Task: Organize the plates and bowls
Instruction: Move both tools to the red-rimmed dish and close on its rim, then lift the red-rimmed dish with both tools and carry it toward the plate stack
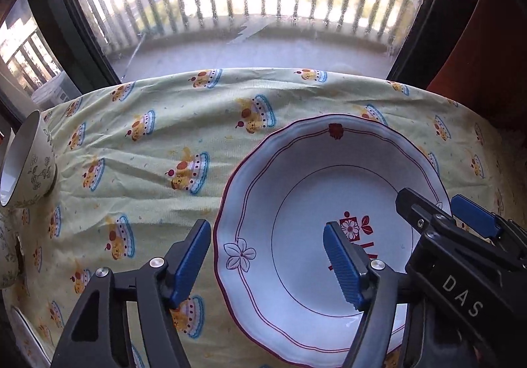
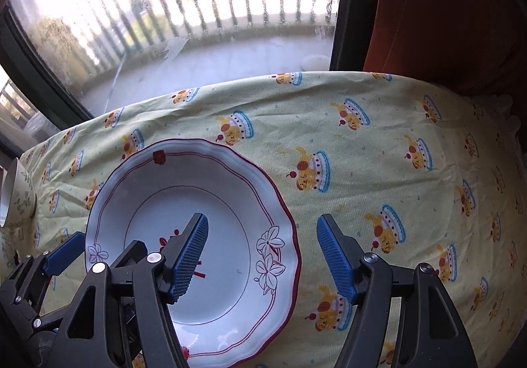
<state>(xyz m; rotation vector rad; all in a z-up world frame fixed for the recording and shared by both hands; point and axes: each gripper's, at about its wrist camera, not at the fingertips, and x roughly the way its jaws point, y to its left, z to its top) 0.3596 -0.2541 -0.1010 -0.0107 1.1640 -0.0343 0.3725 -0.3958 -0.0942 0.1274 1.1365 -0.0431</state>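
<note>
Left gripper (image 1: 267, 261) fills the near field of the left wrist view, jaws spread wide and astride the left rim of the deep plate (image 1: 306, 170), gripping nothing. Its right finger hangs over the plate well. A floral bowl (image 1: 28, 159) sits at the far left on the tablecloth (image 1: 148, 150).

Right wrist view: right gripper (image 2: 262, 256) has jaws spread, astride the plate's (image 2: 184, 177) right rim, holding nothing. The bowl (image 2: 18, 195) sits at far left.
</note>
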